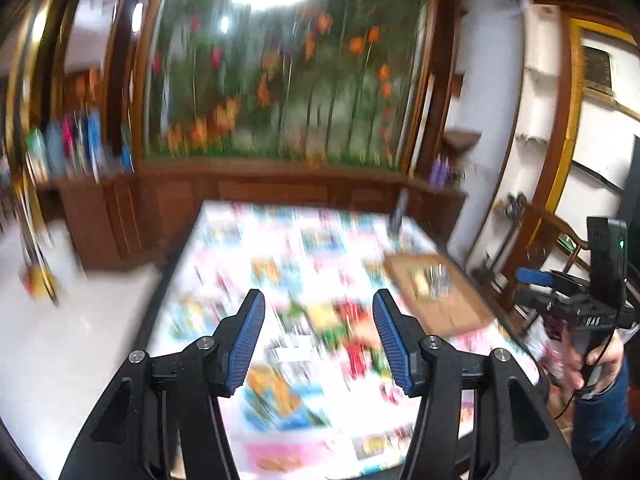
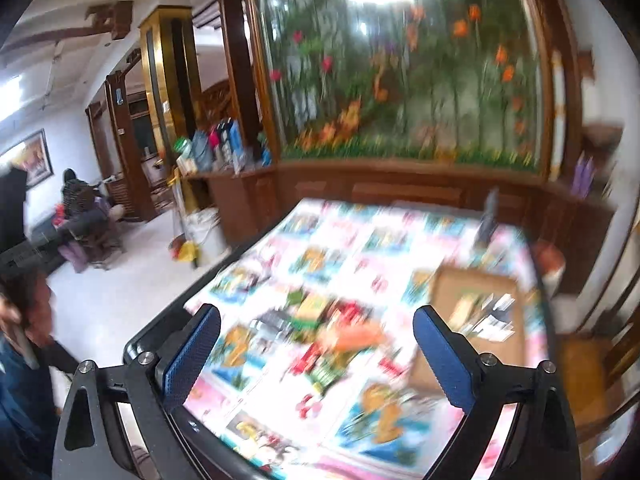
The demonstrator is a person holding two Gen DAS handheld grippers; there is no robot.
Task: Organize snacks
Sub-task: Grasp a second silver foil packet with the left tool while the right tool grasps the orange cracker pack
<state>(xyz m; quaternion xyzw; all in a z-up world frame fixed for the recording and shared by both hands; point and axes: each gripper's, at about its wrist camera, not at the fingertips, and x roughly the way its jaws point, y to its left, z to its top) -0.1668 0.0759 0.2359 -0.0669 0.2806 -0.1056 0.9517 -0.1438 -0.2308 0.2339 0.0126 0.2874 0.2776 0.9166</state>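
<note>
Approach step: left gripper (image 1: 318, 312) part open, empty; right gripper (image 2: 316, 328) wide, empty. Snacks (image 2: 320, 332) heaped beside box (image 2: 472, 280). Next: pick one pack.

Motion blur smears the heap of colourful snack packets (image 1: 340, 320) on the cartoon-print tablecloth (image 1: 248, 248); contents of the flat brown cardboard box (image 2: 476, 320) cannot be identified.

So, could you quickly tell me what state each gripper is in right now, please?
Left gripper: open, nothing between its jaws.
Right gripper: wide open, nothing between its jaws.
</note>
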